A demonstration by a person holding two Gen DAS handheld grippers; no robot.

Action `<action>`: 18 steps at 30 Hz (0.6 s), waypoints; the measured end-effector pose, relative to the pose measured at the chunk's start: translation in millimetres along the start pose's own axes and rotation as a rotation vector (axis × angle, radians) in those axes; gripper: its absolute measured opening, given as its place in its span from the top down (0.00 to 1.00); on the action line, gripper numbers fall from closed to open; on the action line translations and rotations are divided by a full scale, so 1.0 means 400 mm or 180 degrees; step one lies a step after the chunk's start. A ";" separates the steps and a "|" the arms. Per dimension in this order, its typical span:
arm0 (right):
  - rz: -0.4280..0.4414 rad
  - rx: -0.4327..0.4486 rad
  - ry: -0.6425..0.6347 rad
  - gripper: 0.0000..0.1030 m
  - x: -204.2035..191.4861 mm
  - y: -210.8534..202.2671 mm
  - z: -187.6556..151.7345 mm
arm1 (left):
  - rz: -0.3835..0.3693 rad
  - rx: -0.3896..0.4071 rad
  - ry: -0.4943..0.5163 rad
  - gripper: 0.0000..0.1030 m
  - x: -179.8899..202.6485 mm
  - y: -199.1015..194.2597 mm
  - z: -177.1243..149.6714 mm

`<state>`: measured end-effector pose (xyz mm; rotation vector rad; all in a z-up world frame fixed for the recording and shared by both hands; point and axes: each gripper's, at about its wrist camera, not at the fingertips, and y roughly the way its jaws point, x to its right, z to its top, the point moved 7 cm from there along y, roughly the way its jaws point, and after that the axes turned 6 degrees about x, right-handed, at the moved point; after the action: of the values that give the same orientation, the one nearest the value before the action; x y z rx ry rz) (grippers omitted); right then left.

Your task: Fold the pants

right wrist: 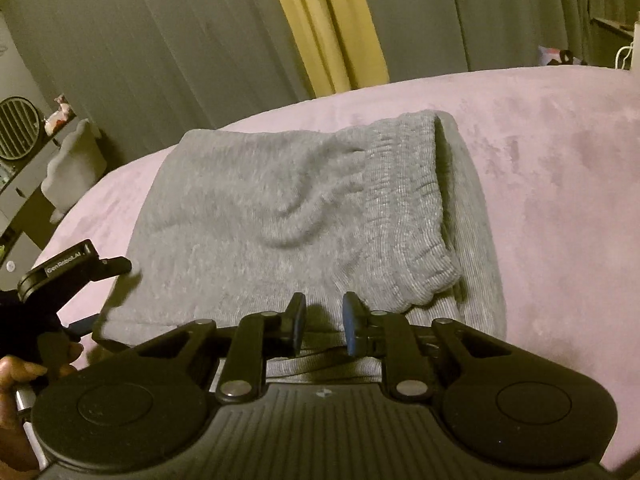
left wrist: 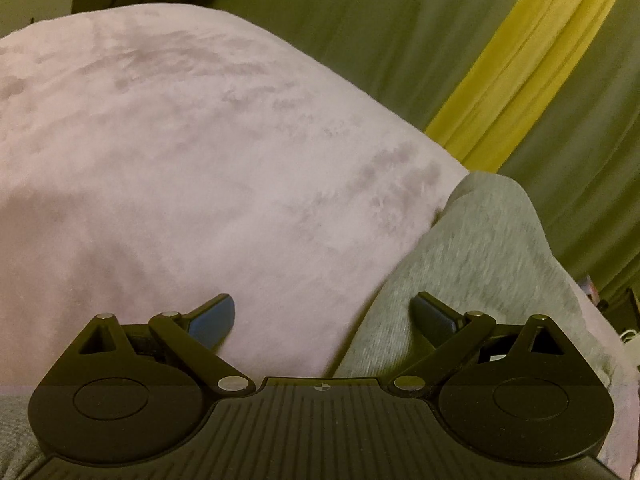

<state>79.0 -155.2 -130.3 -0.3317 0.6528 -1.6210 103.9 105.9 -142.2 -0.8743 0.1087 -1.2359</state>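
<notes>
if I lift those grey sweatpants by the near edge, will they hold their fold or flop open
Probably flop: the grey sweatpants are soft knit, already dimpled and wrinkled on the pink blanket. The ribbed waistband is a loose top layer, so it may slide off. They look light, likely to drag more than slip on the plush.

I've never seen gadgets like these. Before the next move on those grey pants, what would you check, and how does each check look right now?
1. Pants lie on the pink blanket, not hanging off: ok.
2. Pants already folded over, waistband lying on top: ok.
3. Right gripper has cloth between its fingers: narrow gap over the near edge of the pants, but whether the pads pinch it, cannot tell.
4. Left gripper ready to take hold: jaws wide open, nothing in them, ok.
5. Left gripper over the pants: only one finger is above the grey cloth, the other over the blanket, not ok.
6. Top layer smooth: wrinkles near the waistband, not ok.
</notes>
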 end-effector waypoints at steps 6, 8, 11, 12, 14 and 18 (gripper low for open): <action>0.0040 0.0123 -0.0199 0.82 0.000 -0.006 -0.014 | -0.0021 -0.0217 0.0175 0.02 0.011 0.018 -0.032; 0.0153 0.0239 -0.0123 0.82 0.013 -0.011 -0.022 | -0.0019 -0.0193 0.0193 0.02 0.009 0.012 -0.033; 0.0373 0.0362 0.0068 0.82 0.042 -0.019 -0.033 | -0.0142 -0.0293 0.0154 0.02 0.004 -0.003 -0.041; 0.0433 0.0375 0.0144 0.82 0.050 -0.022 -0.032 | -0.0252 -0.0407 0.0159 0.02 0.008 -0.012 -0.048; 0.0510 0.0378 0.0300 0.82 0.062 -0.023 -0.028 | -0.0435 -0.0522 0.0181 0.02 0.021 -0.042 -0.065; 0.0597 0.0402 0.0480 0.82 0.073 -0.018 -0.029 | -0.0721 -0.0684 0.0778 0.01 0.094 -0.093 -0.129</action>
<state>61.9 -180.8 -140.0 -0.0540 0.6711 -1.5080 62.4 44.8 -139.8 -0.9355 0.3515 -1.5620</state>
